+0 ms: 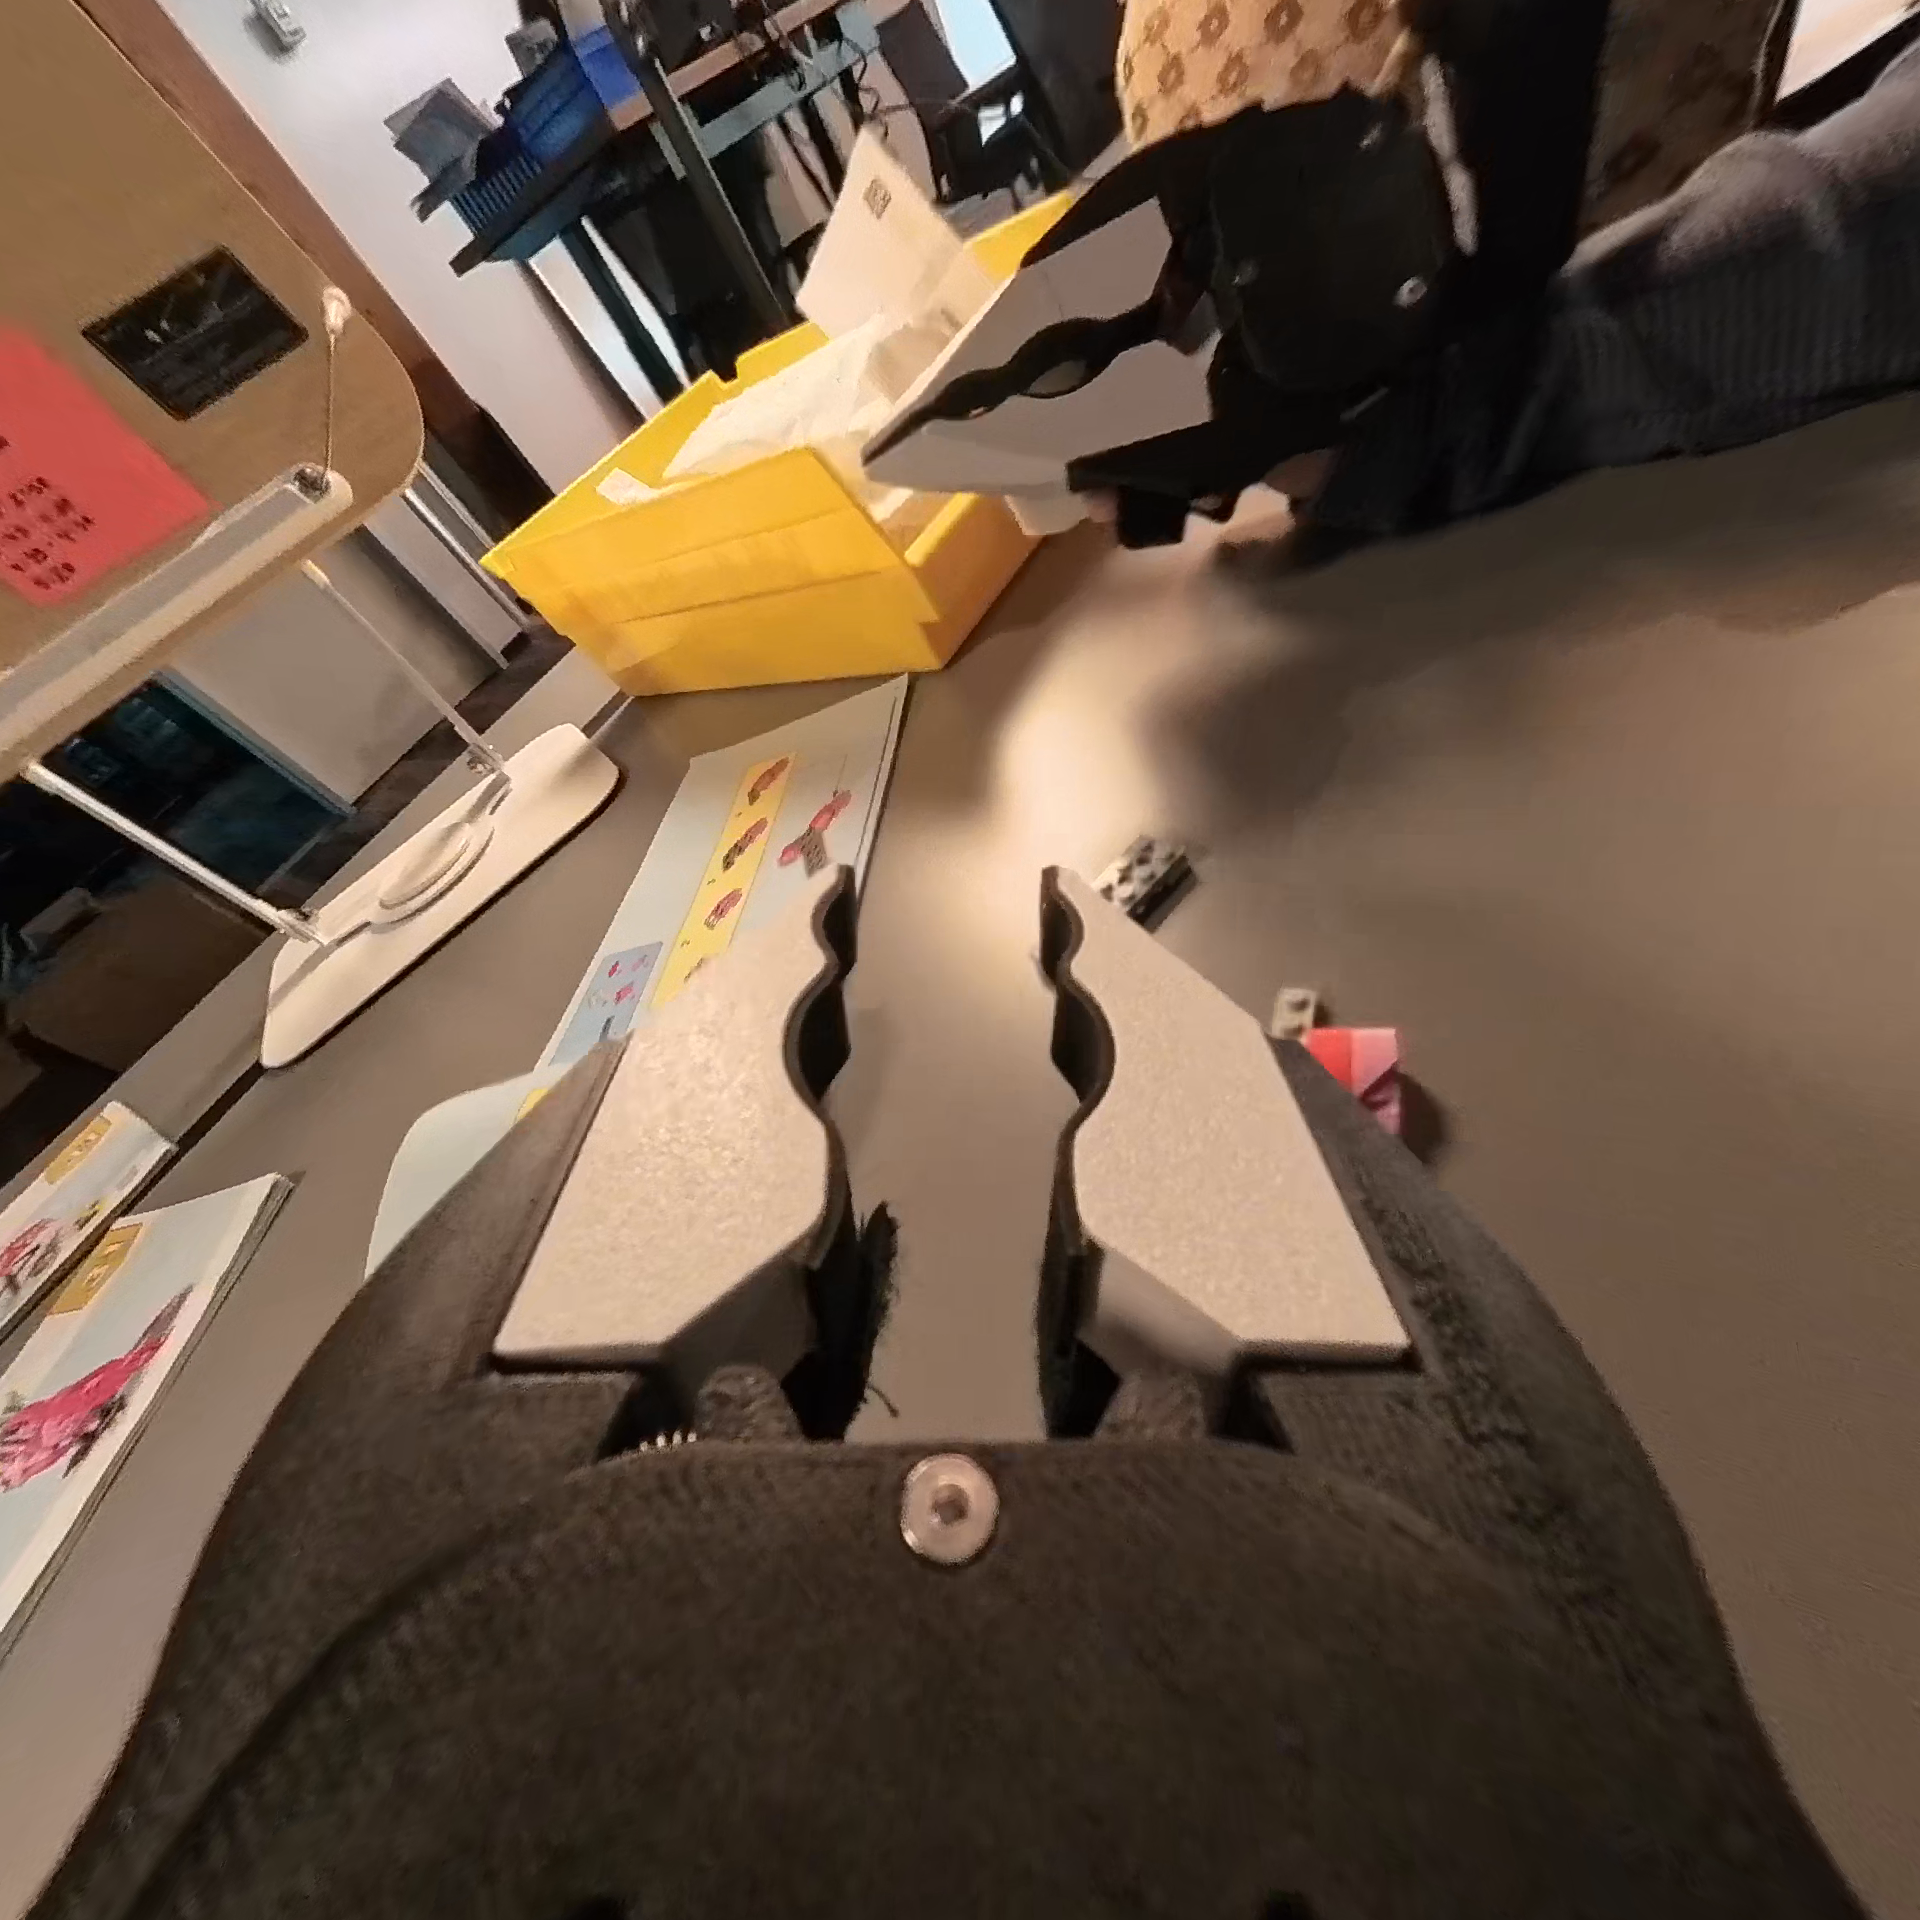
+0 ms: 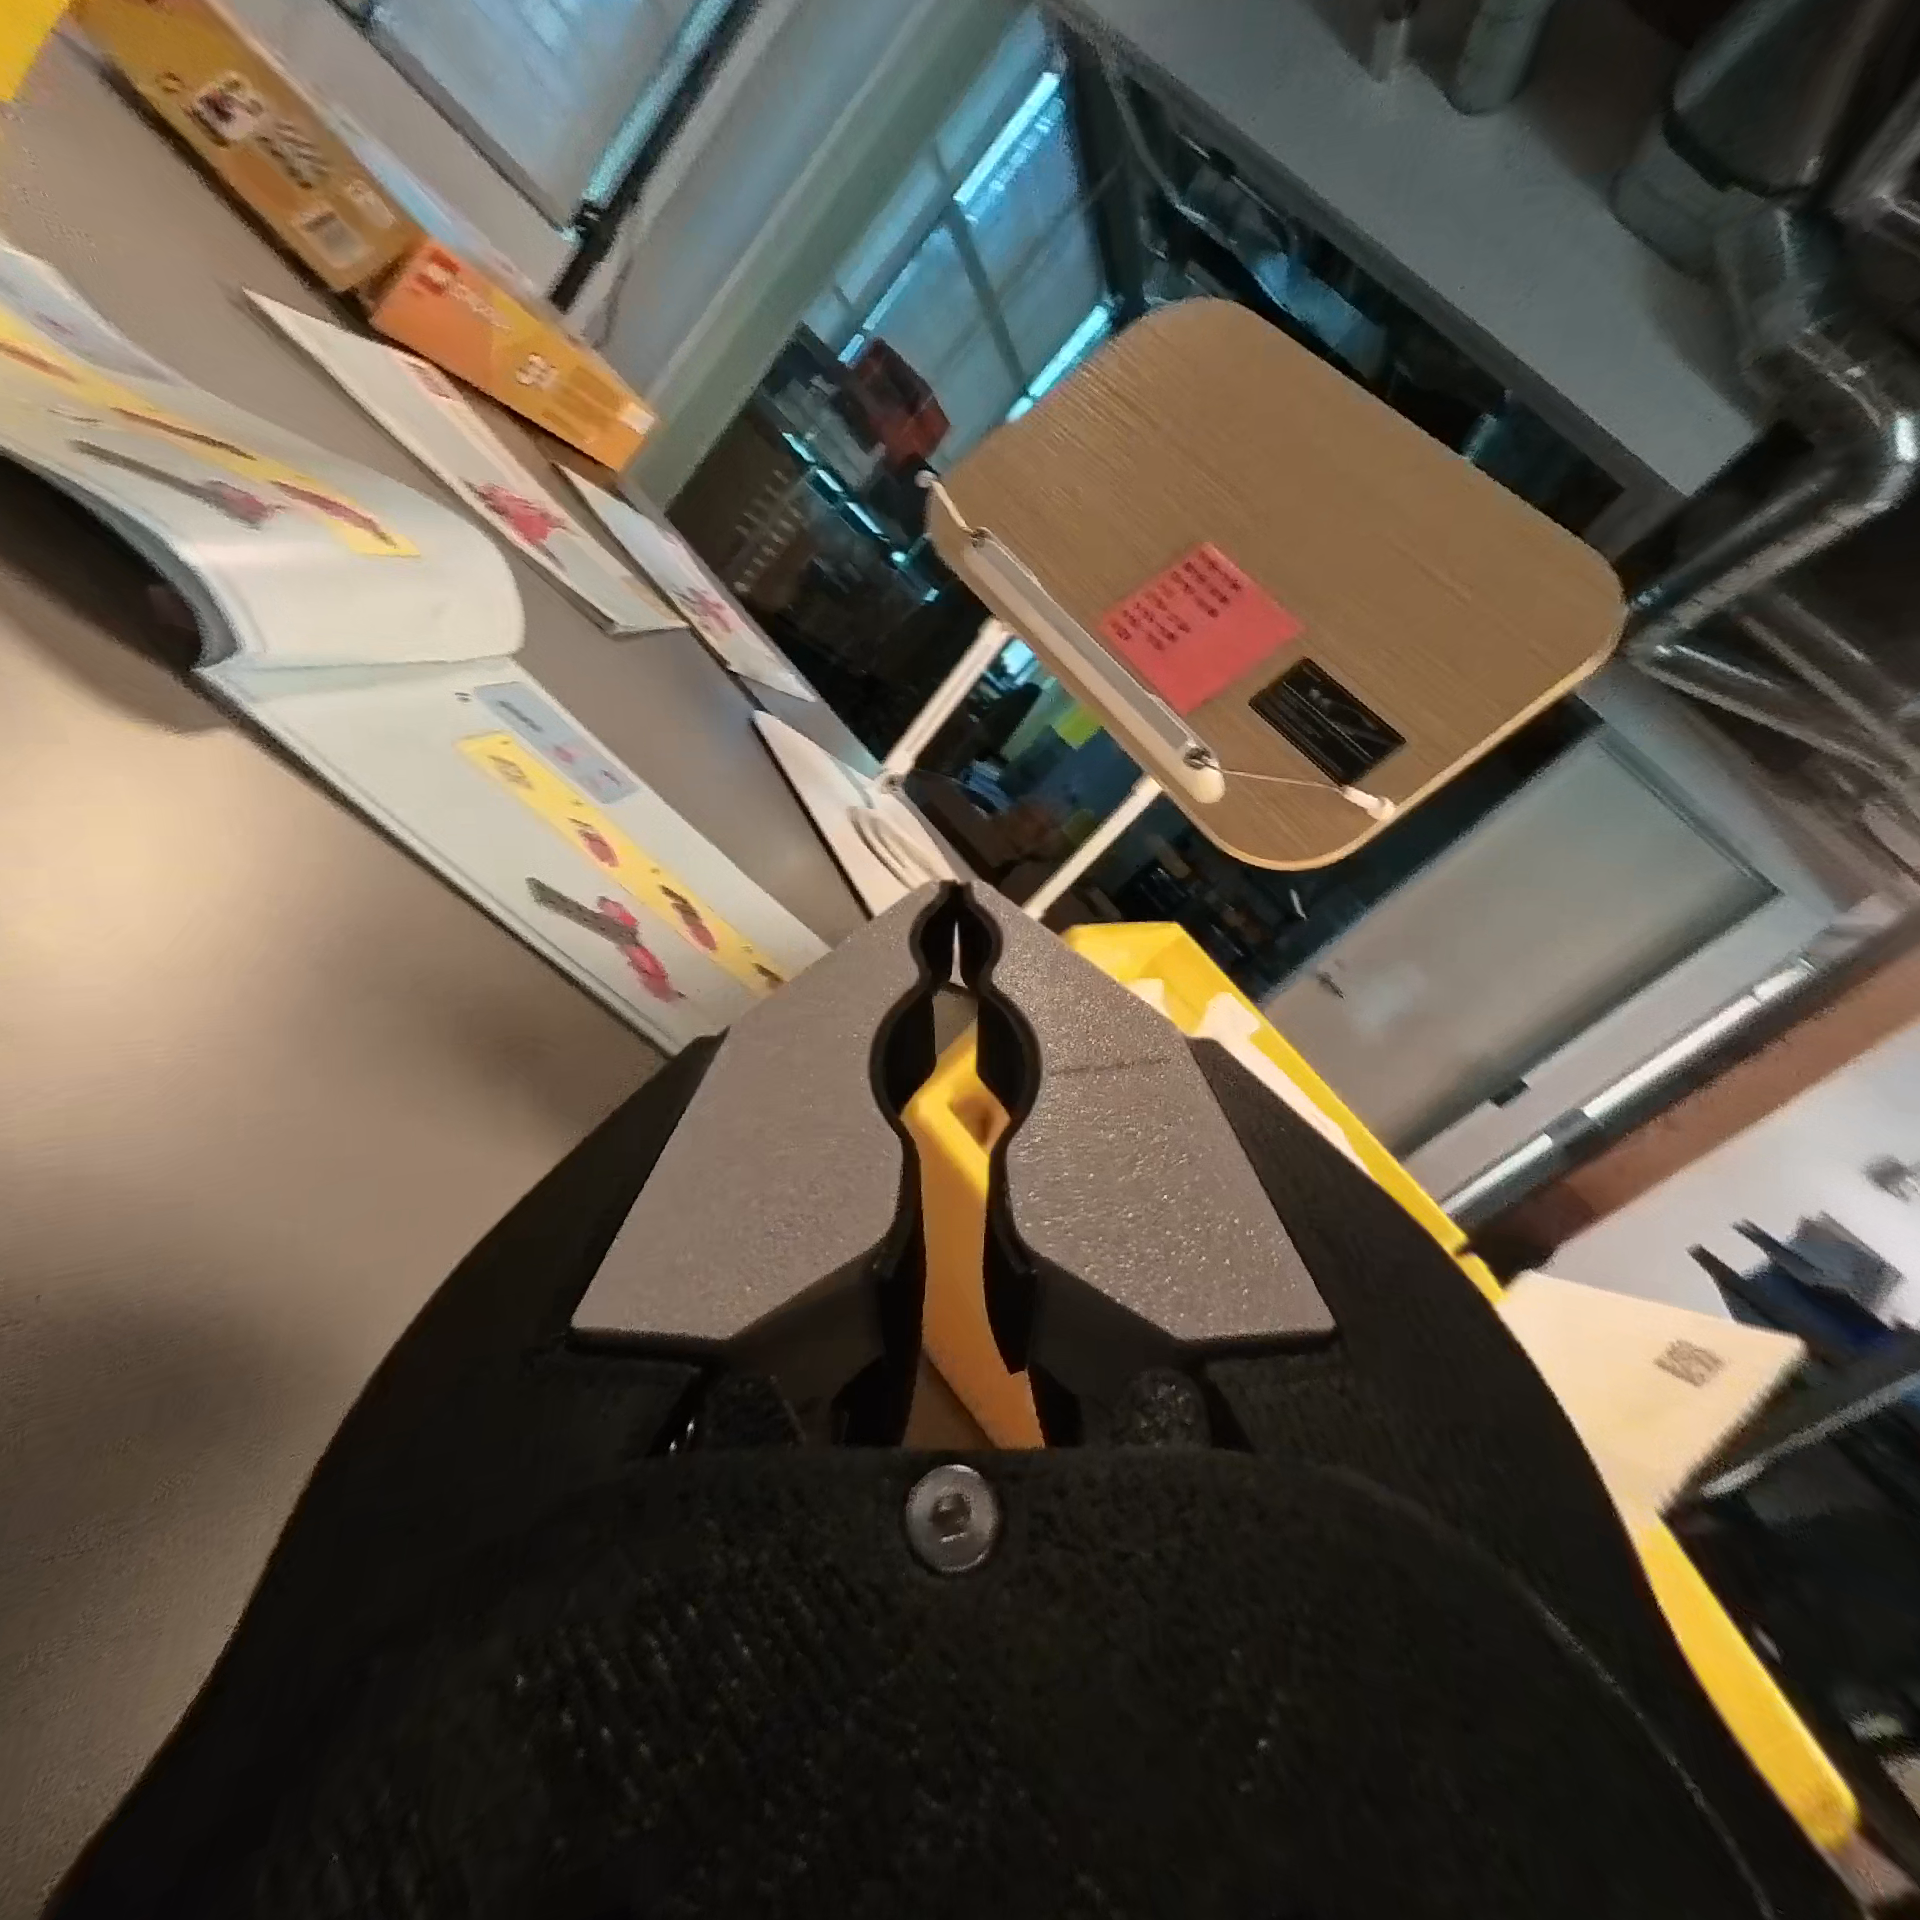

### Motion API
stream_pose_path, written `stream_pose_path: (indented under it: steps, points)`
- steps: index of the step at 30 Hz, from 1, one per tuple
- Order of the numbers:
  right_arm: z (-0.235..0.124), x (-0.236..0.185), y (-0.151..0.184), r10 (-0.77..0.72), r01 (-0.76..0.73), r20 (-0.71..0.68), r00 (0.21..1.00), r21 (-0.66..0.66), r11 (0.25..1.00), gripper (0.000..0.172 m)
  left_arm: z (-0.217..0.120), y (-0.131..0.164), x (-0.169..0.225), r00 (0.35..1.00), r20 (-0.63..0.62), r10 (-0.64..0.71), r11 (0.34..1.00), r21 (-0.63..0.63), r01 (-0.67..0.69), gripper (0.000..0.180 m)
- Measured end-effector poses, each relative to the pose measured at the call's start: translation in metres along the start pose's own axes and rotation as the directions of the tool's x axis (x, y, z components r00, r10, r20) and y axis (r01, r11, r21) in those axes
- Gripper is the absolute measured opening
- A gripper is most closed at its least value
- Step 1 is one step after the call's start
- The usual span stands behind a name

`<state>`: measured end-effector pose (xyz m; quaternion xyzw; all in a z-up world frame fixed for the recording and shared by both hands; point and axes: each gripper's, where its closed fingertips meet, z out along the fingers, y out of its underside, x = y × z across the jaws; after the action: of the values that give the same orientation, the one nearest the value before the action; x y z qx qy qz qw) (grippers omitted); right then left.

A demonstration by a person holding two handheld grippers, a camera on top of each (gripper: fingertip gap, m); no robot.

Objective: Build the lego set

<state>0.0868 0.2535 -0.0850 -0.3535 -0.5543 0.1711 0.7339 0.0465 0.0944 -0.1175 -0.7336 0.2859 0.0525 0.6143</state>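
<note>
Left wrist view: your left gripper (image 1: 948, 904) hangs released over bare bench (image 1: 1455, 831), a grey brick (image 1: 1148, 871) at one o'clock; sweeping right could knock it.

Right wrist view: your right gripper (image 2: 954, 914) is clenched, apparently on nothing, above the yellow bin (image 2: 1195, 956); dropping could clip its rim.

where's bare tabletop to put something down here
Bare tabletop runs between the open booklet, yellow bin and small bricks. The left side is crowded with booklets and the stand base.
</note>
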Motion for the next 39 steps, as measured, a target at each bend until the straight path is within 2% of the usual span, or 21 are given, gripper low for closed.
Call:
stream_pose_path:
  steps: [5,8,9,12,13,16,18,19,21,23,25,26,29,33,39]
  points:
    - [-0.001,0.011,0.006,-0.025,0.023,-0.070,0.997,-0.030,0.999,0.000,-0.021,-0.038,0.020,1.000,0.001,-0.025,0.994,0.106,0.025,0.046]
    - [0.000,0.014,0.007,-0.057,0.052,-0.102,0.993,-0.054,0.997,0.000,-0.058,-0.058,0.030,0.998,0.036,-0.051,0.989,0.140,0.046,0.052]
    - [-0.001,0.023,0.006,-0.044,0.035,-0.157,0.987,-0.059,0.998,0.000,-0.075,-0.062,0.028,0.996,0.065,-0.059,0.989,0.141,0.050,0.052]
    - [-0.011,0.056,0.005,0.196,-0.210,-0.328,0.924,-0.008,0.978,0.000,-0.131,-0.070,0.013,0.985,0.140,-0.101,0.987,0.140,0.081,0.052]
    - [-0.011,0.061,0.005,0.251,-0.263,-0.356,0.900,0.015,0.965,0.000,-0.148,-0.068,0.004,0.979,0.168,-0.116,0.988,0.118,0.097,0.056]
    - [0.000,0.056,0.001,0.258,-0.273,-0.373,0.891,0.013,0.962,0.000,-0.194,-0.049,-0.043,0.933,0.317,-0.172,0.981,-0.030,0.191,0.097]
    - [0.010,0.047,-0.004,0.228,-0.243,-0.364,0.903,0.004,0.970,0.000,-0.224,-0.031,-0.079,0.892,0.422,-0.164,0.958,-0.146,0.245,0.104]
    - [0.014,0.045,-0.006,0.218,-0.234,-0.364,0.906,0.000,0.972,0.000,-0.237,-0.019,-0.096,0.871,0.467,-0.154,0.931,-0.227,0.287,0.102]
    - [0.021,0.043,-0.007,0.217,-0.235,-0.370,0.903,-0.002,0.972,0.000,-0.257,0.013,-0.119,0.845,0.508,-0.166,0.821,-0.403,0.404,0.098]
    - [0.026,0.042,-0.006,0.227,-0.247,-0.379,0.897,-0.003,0.969,0.000,-0.267,0.045,-0.128,0.834,0.509,-0.211,0.671,-0.545,0.502,0.085]
    - [0.029,0.042,-0.005,0.215,-0.238,-0.383,0.898,-0.013,0.971,0.000,-0.268,0.075,-0.121,0.823,0.473,-0.316,0.494,-0.658,0.568,0.073]
    - [0.030,0.041,-0.005,0.205,-0.229,-0.381,0.902,-0.018,0.973,0.000,-0.266,0.086,-0.117,0.813,0.457,-0.360,0.427,-0.694,0.579,0.065]
    - [0.031,0.037,-0.008,0.189,-0.206,-0.358,0.915,-0.012,0.978,0.000,-0.268,0.119,-0.108,0.788,0.463,-0.407,0.228,-0.783,0.578,0.062]
    - [0.034,0.031,-0.010,0.169,-0.183,-0.328,0.929,-0.012,0.983,0.000,-0.278,0.148,-0.116,0.780,0.493,-0.386,0.078,-0.825,0.560,0.054]
    - [0.036,0.025,-0.011,0.145,-0.157,-0.297,0.944,-0.017,0.987,0.000,-0.286,0.169,-0.130,0.724,0.535,-0.435,-0.073,-0.823,0.564,0.051]
